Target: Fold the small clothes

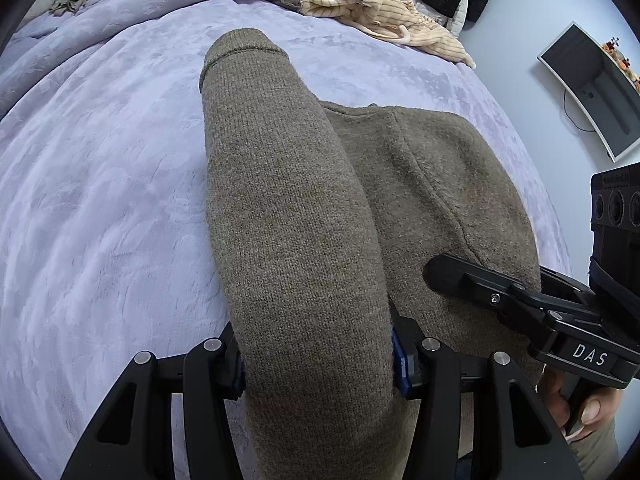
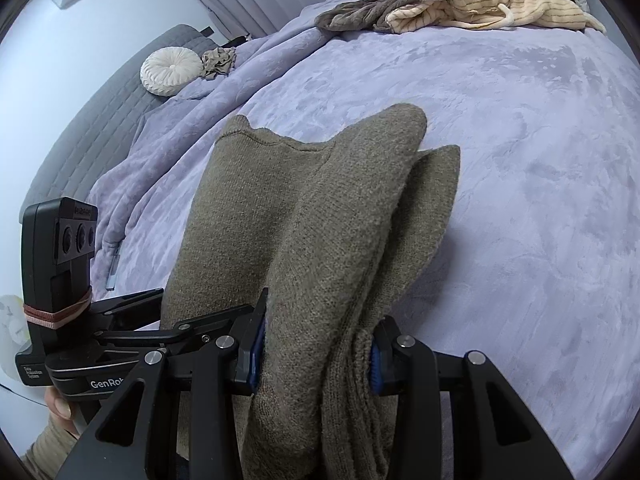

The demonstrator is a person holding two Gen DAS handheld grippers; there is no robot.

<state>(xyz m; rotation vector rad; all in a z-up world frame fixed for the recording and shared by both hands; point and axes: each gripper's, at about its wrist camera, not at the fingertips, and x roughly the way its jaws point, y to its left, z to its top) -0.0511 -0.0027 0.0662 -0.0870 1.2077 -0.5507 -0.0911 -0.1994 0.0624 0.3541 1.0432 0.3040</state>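
Olive knit garment (image 1: pixel 304 240) between both grippers' fingers (image 1: pixel 404 360)

A: What does the left gripper (image 1: pixel 318 364) hold?
B: A fold of the olive knit sweater (image 1: pixel 292 216), clamped between its fingers (image 1: pixel 402 360), above the lilac bed (image 1: pixel 100 200).
A: And the right gripper (image 1: pixel 452 276)?
B: It grips the same sweater's edge.

A home bedroom; a bed under a lilac blanket (image 2: pixel 500 128); round cushion (image 2: pixel 171 71); strewn clothes (image 2: pixel 460 8).
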